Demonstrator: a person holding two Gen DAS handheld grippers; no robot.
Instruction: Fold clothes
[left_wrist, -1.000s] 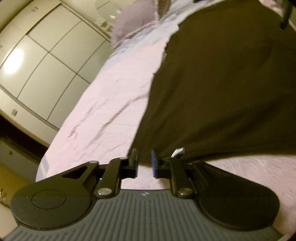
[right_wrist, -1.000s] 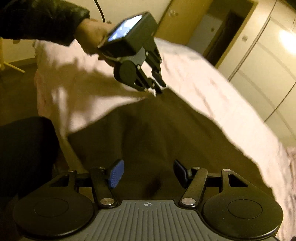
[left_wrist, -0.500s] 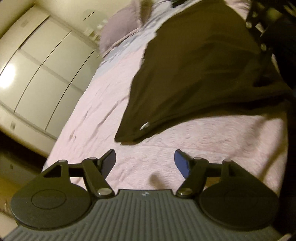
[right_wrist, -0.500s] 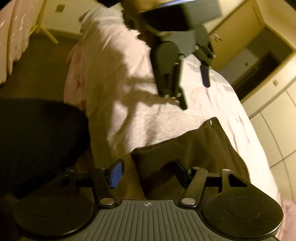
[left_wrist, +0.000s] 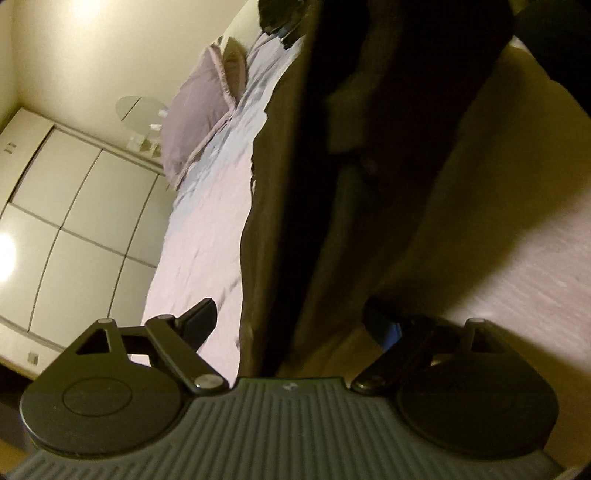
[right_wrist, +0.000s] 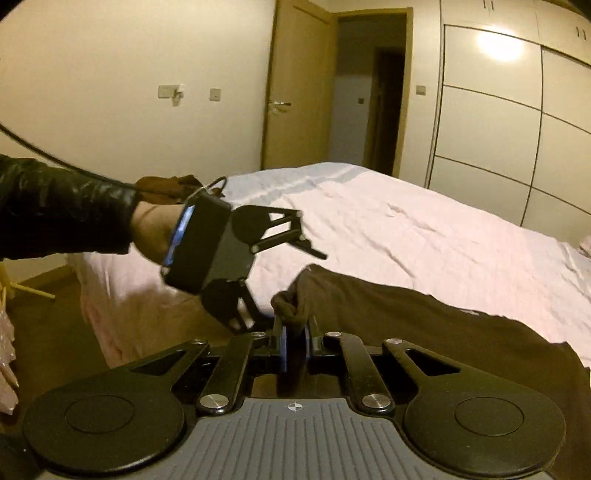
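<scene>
A dark brown garment (right_wrist: 443, 332) lies spread on the pink bed (right_wrist: 406, 229). My right gripper (right_wrist: 293, 338) is shut on its bunched near corner, which is lifted a little off the sheet. My left gripper (right_wrist: 280, 286) hovers just beyond that corner, held in a person's hand. In the left wrist view the garment (left_wrist: 295, 184) runs as a dark raised fold between the jaws of the left gripper (left_wrist: 291, 323). Those jaws are opening wide, and neither pad touches the cloth.
A mauve pillow (left_wrist: 195, 122) lies at the head of the bed. White wardrobe doors (right_wrist: 517, 129) line the far side. An open door (right_wrist: 299, 92) stands beyond the bed's foot. A black sleeve (right_wrist: 55, 210) reaches in from the left over the wooden floor (right_wrist: 48, 332).
The left gripper let go of the garment's corner and spread wide. The right gripper closed on the garment's near corner and raised it. Both views have rolled.
</scene>
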